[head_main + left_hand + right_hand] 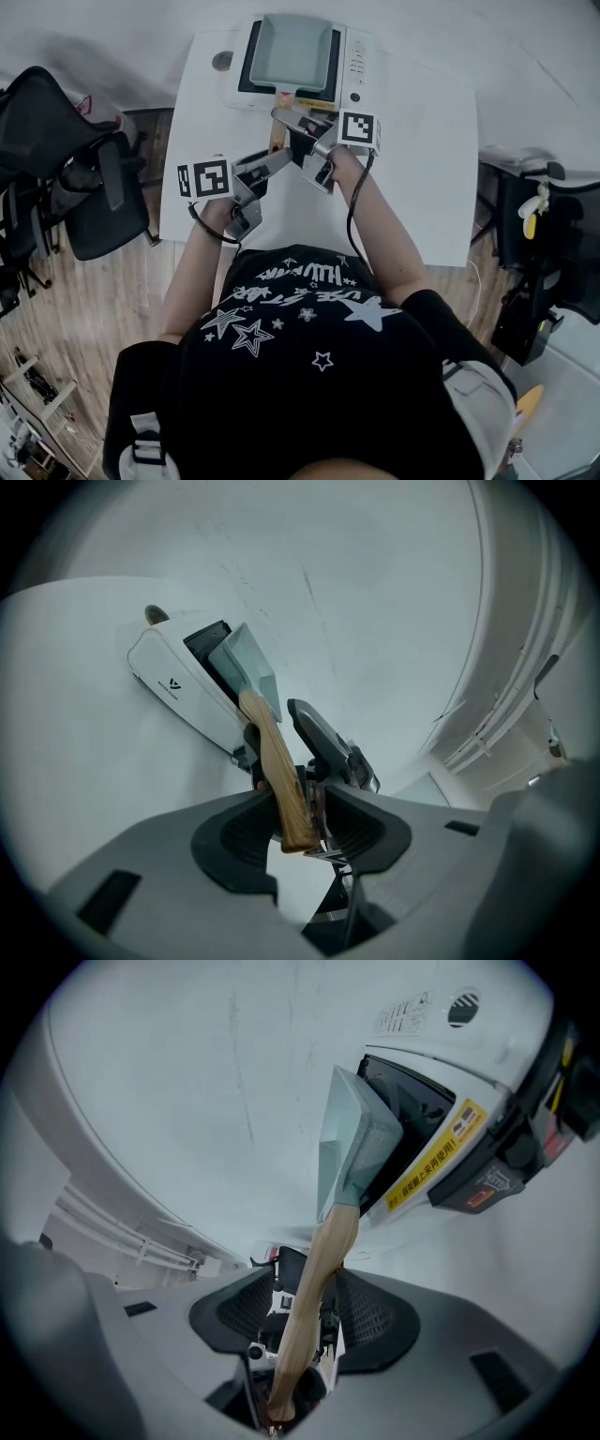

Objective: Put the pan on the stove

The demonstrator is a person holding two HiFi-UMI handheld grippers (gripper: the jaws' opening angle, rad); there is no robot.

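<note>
The square grey-green pan (pixel 292 52) sits on the white stove (pixel 354 67) at the table's far edge. Its wooden handle (pixel 278 133) points back toward me. My left gripper (pixel 279 161) has the handle's end (pixel 281 780) between its jaws, resting against one pad with a thin gap at the other. My right gripper (pixel 298 127) straddles the handle (pixel 314 1279) closer to the pan (pixel 352 1133), with space on both sides. In the left gripper view the right gripper (pixel 323 738) shows just past my left gripper (pixel 305 822). My right gripper (pixel 305 1321) faces the stove (pixel 441 1147).
The white table (pixel 422 169) bears only the stove. Black office chairs (pixel 75 169) stand at its left, and dark equipment (pixel 544 272) at its right. A wooden floor lies around the table, and a white wall is behind the stove.
</note>
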